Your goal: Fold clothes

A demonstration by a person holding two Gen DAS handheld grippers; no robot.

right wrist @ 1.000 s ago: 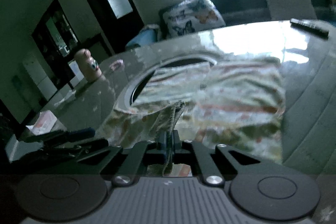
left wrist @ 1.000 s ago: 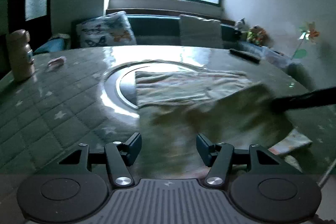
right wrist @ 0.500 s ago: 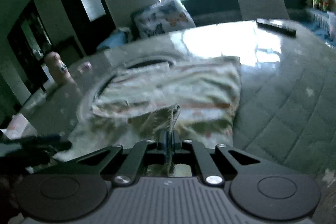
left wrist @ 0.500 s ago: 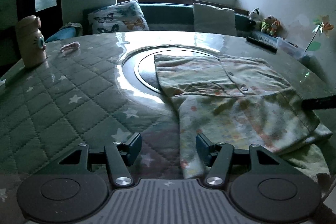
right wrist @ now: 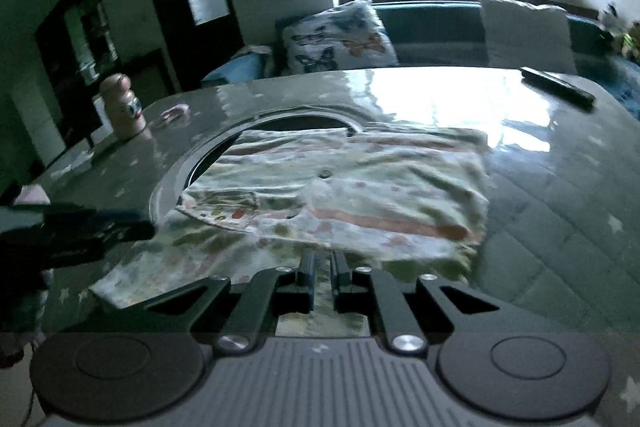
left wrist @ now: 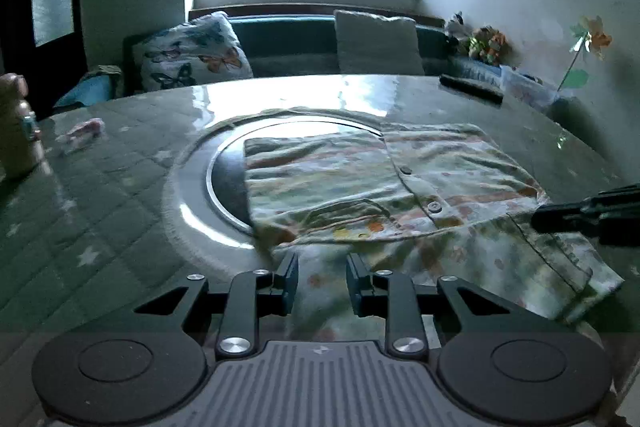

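A pale floral button shirt (left wrist: pixel 392 183) lies partly folded on the round table, over the dark turntable ring (left wrist: pixel 224 183). It also shows in the right wrist view (right wrist: pixel 352 195). My left gripper (left wrist: pixel 322 281) is open with the shirt's near hem between and below its fingers. My right gripper (right wrist: pixel 322 281) has its jaws slightly apart over the shirt's near edge, no cloth pinched. The right gripper shows as a dark bar in the left wrist view (left wrist: pixel 588 215) at the shirt's right side. The left gripper appears at the left edge of the right wrist view (right wrist: pixel 80 231).
A pink bottle (right wrist: pixel 122 107) stands at the table's left edge, with a small pink object (left wrist: pixel 82 133) near it. A black remote (left wrist: pixel 470 89) lies at the far right. A bench with cushions (left wrist: pixel 192 57) runs behind the table under the window.
My right gripper was shut on a fold of the shirt and has let it go; the shirt now lies flat. My left gripper's jaws have narrowed and moved onto the near hem.
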